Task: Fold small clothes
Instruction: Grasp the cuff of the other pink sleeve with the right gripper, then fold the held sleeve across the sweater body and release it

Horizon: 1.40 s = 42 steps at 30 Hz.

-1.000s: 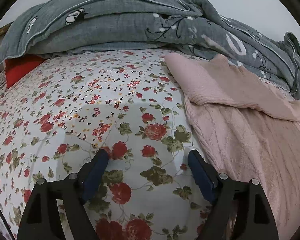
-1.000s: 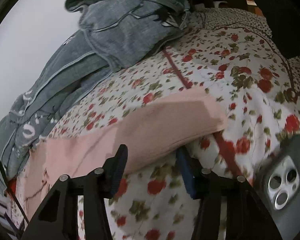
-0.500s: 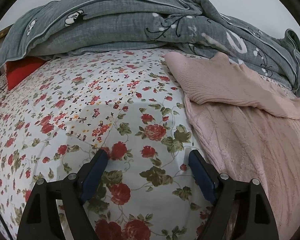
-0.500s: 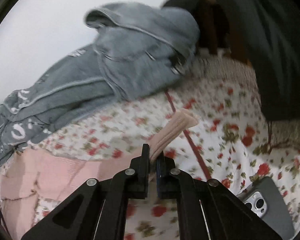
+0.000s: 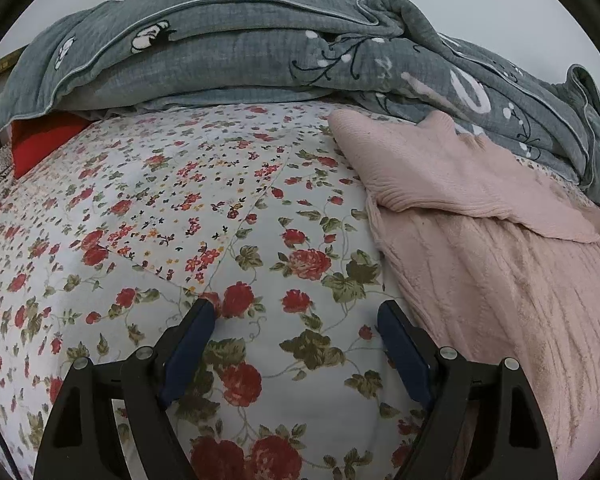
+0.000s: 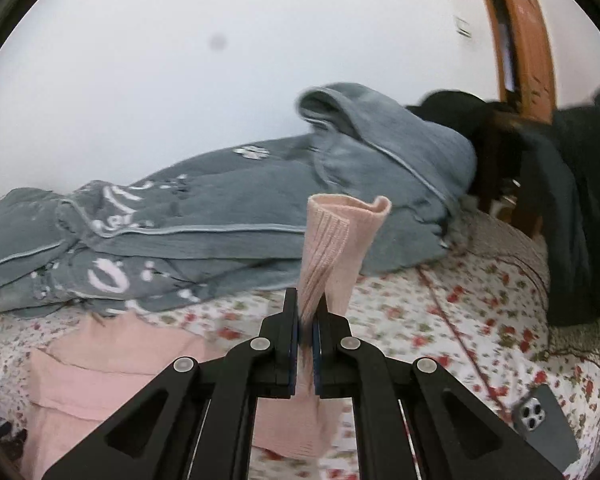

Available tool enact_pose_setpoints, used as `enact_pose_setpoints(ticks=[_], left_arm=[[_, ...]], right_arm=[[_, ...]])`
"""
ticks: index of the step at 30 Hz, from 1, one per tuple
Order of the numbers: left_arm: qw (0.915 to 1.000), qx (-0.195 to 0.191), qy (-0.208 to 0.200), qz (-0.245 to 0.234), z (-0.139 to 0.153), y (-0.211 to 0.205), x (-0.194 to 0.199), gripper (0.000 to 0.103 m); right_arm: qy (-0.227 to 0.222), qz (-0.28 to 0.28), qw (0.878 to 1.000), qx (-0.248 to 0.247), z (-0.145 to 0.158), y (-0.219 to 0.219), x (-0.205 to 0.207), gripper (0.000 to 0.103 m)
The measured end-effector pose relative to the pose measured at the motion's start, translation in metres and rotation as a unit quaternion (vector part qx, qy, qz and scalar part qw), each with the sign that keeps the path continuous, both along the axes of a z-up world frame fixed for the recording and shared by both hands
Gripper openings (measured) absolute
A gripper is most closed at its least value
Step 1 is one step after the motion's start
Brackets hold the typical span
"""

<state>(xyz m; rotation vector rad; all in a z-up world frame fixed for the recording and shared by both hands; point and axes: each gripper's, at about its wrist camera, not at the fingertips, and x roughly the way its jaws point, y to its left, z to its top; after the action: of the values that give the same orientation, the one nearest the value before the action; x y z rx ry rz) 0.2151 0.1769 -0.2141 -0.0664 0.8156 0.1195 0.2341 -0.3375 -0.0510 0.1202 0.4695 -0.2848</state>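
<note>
My right claw is clamped on the sweater's sleeve, holding its cuff above the bed so it can be carried across the body for a fold. My left claw stands empty, jaws wide, over bare sheet beside the sweater's left edge, ready to pin it. The sweater's far side runs under the quilt; its near hem is cut off.

Soft even indoor light, strong fisheye edge bending, motion blur in right wrist view.
</note>
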Motion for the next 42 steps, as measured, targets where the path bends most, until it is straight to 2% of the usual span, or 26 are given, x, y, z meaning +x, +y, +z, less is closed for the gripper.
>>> enact_pose_setpoints(ticks=[5,8,10,13,16,19,21,24,26,27,28,30,33,37,42], left_arm=[[0.9999,0.013,-0.010,0.001,0.011,0.004,-0.010,0.083],[0.9983,0.053,-0.023,0.010,0.018,0.012,-0.019,0.083],[0.9974,0.064,-0.033,0.010,0.023,0.019,-0.027,0.083],[0.9978,0.055,-0.033,0.014,0.027,0.035,-0.039,0.083],[0.9981,0.053,-0.026,0.015,0.029,0.049,-0.048,0.083],[0.9960,0.082,-0.030,0.018,0.031,0.058,-0.056,0.083],[0.9946,0.097,-0.030,0.019,0.032,0.059,-0.058,0.083],[0.9950,0.095,-0.028,0.017,0.037,0.061,-0.056,0.083],[0.9966,0.076,-0.030,0.010,0.042,0.058,-0.051,0.083],[0.9975,0.063,-0.031,0.005,0.045,0.055,-0.047,0.083],[0.9981,0.053,-0.031,-0.002,0.047,0.051,-0.043,0.083],[0.9984,0.038,-0.034,-0.022,0.051,0.038,-0.033,0.083],[0.9978,0.023,-0.039,-0.049,0.055,0.016,-0.015,0.083],[0.9948,-0.029,-0.045,-0.087,0.060,-0.008,0.015,0.081],[0.9933,-0.055,-0.045,-0.090,0.058,-0.023,0.062,0.054]], right_arm=[[-0.013,0.051,0.999,-0.006,0.010,0.079,0.021,0.005],[-0.015,0.097,0.995,0.001,0.010,0.138,0.036,0.005],[-0.013,0.130,0.991,0.003,0.007,0.176,0.047,0.005],[-0.003,0.185,0.983,0.006,-0.004,0.247,0.064,0.005],[0.017,0.241,0.970,0.007,-0.031,0.314,0.075,0.006],[0.062,0.277,0.959,0.005,-0.074,0.365,0.086,0.006],[0.098,0.290,0.952,0.003,-0.102,0.386,0.094,0.007],[0.152,0.336,0.929,0.009,-0.125,0.403,0.092,0.015],[0.154,0.352,0.923,0.005,-0.122,0.395,0.084,0.017],[0.140,0.350,0.926,0.004,-0.115,0.385,0.077,0.024],[0.129,0.346,0.929,0.006,-0.109,0.376,0.072,0.041],[0.095,0.337,0.937,0.019,-0.090,0.340,0.052,0.059],[0.068,0.308,0.949,0.016,-0.069,0.276,0.023,0.060],[0.093,0.266,0.959,0.008,-0.066,0.203,-0.007,0.061],[0.118,0.229,0.966,-0.004,-0.089,0.128,-0.054,0.061]])
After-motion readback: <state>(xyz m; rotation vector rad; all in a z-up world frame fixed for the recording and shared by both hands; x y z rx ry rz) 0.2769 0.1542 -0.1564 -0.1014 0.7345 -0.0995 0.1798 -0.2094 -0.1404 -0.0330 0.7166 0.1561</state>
